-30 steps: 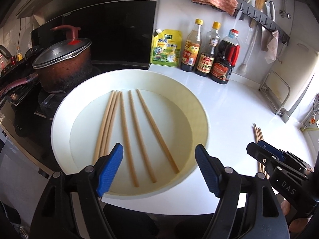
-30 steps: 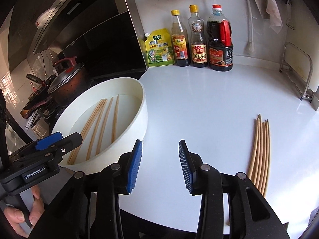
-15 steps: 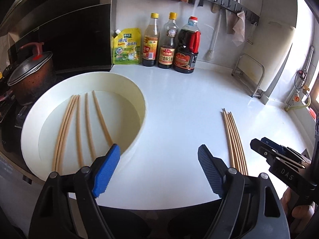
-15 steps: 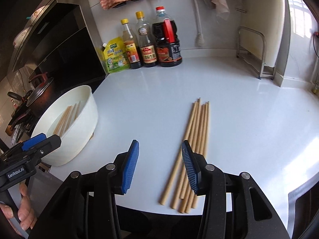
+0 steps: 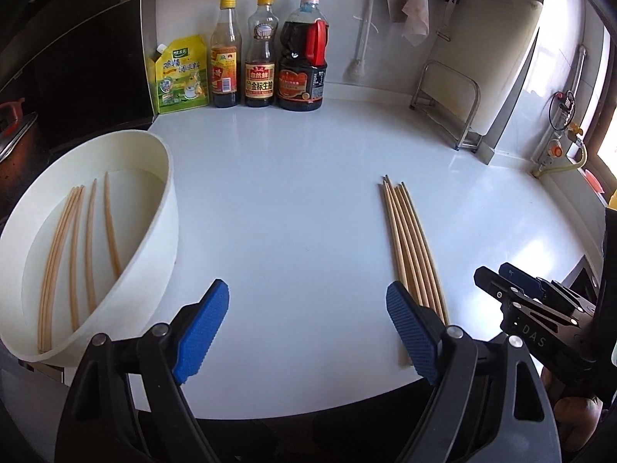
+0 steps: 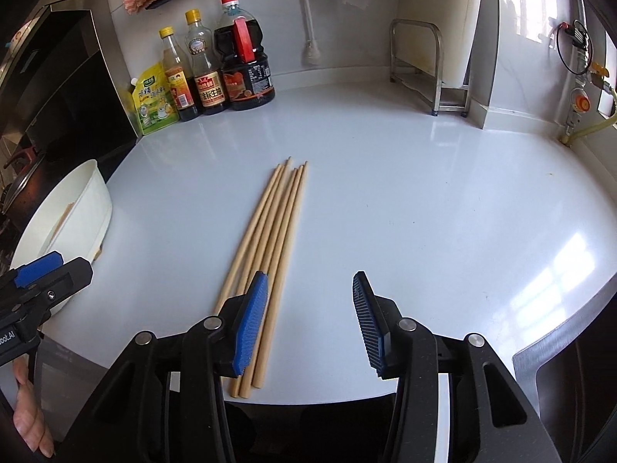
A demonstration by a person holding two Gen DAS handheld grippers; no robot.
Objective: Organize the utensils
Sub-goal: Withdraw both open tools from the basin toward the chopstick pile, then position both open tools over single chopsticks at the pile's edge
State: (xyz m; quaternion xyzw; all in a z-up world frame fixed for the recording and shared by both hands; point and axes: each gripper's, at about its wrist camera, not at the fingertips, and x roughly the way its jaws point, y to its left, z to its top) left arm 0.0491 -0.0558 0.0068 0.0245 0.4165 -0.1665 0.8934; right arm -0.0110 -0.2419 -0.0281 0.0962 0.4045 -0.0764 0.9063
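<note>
Two groups of chopsticks show how the sorting stands. A loose handful lies in the white bowl (image 5: 169, 208) at the left edge of the worktop (image 5: 293, 200); these bowl sticks (image 5: 90, 239) are spread apart, not aligned. The other sticks (image 6: 270, 239) lie on the bare worktop as a tidy bundle, tips toward the bottles (image 6: 216, 73), which suggests they are the sorted pile.

The left tool (image 5: 308, 320) hangs over open worktop between bowl and bundle, its jaws opening wide with nothing between them. The right tool (image 6: 310, 320) is half spread and empty; its left pad (image 6: 250, 324) sits over the near ends of the bundle, likely placed to steady or square the pile. Both point steeply down, ready to reach.
</note>
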